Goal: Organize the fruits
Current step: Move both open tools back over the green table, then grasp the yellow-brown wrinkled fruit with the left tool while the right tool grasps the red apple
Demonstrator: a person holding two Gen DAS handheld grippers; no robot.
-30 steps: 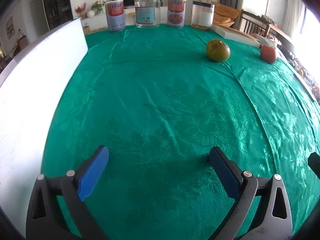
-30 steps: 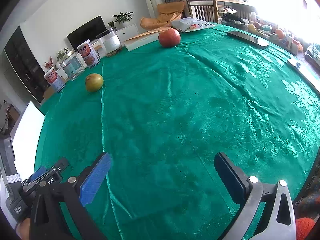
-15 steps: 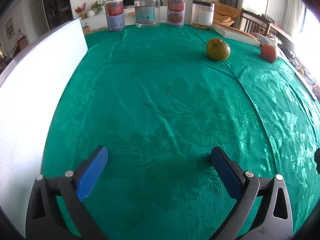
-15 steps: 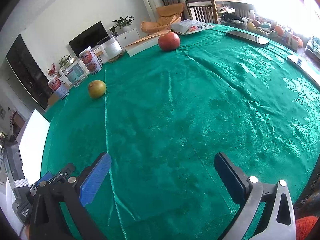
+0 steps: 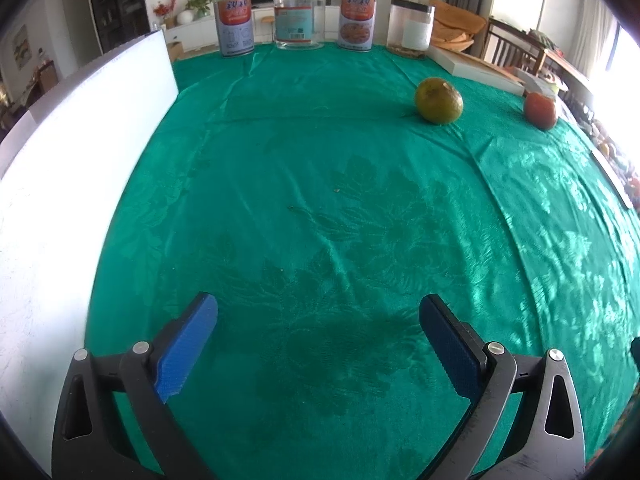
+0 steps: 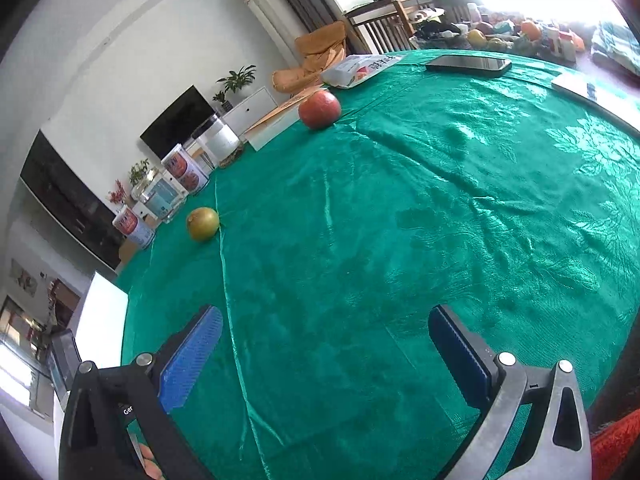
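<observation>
Left wrist: my left gripper (image 5: 318, 330) jaws open, empty; orange (image 5: 439, 100) and apple (image 5: 540, 110) far ahead-right on desk (image 5: 320, 200). Right gripper (image 6: 324, 344) jaws open too, both fruits far ahead-left.

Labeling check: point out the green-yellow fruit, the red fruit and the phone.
green-yellow fruit (image 5: 439, 100), left wrist view, centre of its skin
red fruit (image 6: 319, 109), right wrist view, middle of its front
phone (image 6: 468, 64), right wrist view, dark screen

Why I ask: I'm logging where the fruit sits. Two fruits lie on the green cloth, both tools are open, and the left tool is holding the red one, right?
Not quite. The left tool holds nothing, as the left wrist view shows: its jaws are apart over bare green cloth. The red fruit and the greenish fruit lie far ahead. The right tool is open too.
</observation>
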